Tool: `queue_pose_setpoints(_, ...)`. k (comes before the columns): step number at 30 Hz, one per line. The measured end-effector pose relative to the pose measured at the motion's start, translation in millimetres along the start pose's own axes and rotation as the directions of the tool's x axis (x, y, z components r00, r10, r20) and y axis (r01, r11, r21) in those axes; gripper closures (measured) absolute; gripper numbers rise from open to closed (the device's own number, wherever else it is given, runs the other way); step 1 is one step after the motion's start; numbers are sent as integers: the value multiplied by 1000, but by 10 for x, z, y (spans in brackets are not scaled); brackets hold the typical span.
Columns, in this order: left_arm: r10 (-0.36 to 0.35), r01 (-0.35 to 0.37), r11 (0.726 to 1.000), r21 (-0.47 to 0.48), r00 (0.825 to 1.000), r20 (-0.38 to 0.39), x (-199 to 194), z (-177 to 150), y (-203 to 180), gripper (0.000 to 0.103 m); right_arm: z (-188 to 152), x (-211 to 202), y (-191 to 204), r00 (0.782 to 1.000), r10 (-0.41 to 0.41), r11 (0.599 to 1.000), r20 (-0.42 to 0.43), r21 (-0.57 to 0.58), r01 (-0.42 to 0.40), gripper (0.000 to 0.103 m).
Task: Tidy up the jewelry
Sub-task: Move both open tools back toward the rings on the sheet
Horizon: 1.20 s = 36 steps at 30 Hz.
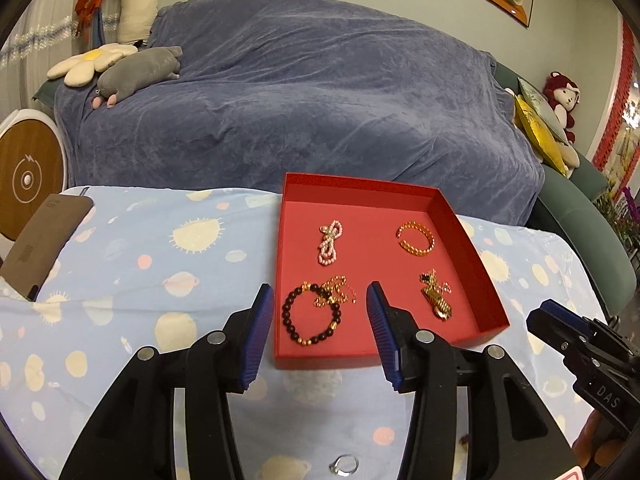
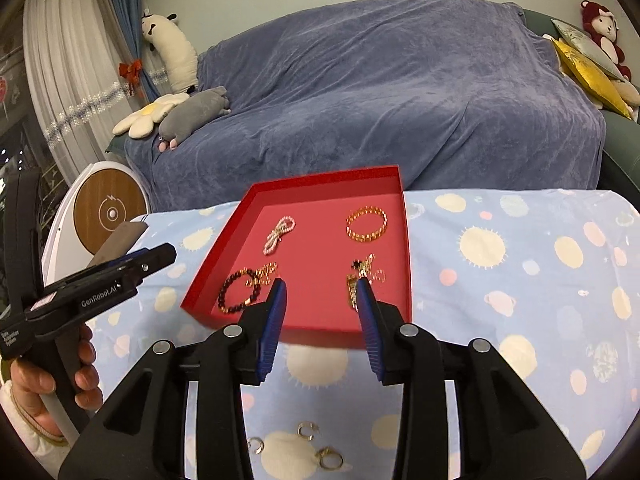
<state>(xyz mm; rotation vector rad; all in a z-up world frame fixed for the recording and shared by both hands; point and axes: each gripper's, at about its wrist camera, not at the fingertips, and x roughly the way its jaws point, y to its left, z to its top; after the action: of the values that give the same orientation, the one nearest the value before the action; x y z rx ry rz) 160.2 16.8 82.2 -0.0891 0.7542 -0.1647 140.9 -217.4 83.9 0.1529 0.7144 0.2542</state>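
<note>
A red tray lies on the planet-print cloth. In it lie a pink pearl strand, a gold bangle, a dark bead bracelet with a gold chain beside it, and a gold brooch. My left gripper is open and empty, hovering over the tray's near left. My right gripper is open and empty over the tray's near edge. Small rings lie on the cloth near me.
A sofa under a blue cover stands behind the table, with plush toys and cushions. A brown card lies at the table's left edge. A round white device stands to the left.
</note>
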Motion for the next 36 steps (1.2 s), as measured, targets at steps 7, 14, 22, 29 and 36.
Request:
queue_pose_setpoints(7,9,-10,1000,-4,998,-67,-160,-449,85,56,-361,-312,-63,1000,-23,999,-16,-25,23,68)
queue_pose_setpoints(14,13,-14,1000,-6,990,-137,-211,-937,75,56,-851,-229,-80,991,-8,1000,-130,-4,7,68)
queue_pose_setpoints(22,12,-2,998,55,981,-196,-52,-1117,-22,56,-1091,-22,-23,981,-13,999,-194,-55,3,68)
queue_pose_setpoints(29,-5,27,995,99,977,-215,27,-1218,-142,47,-1099,40,-70,978,-7,999,-206,-45,-2,68)
queue_pose_setpoints(36,17,12,992,126,974,-227,173,-1289,-204,47,-1097,152,-64,975,-3,999,-222,-36,-5,68)
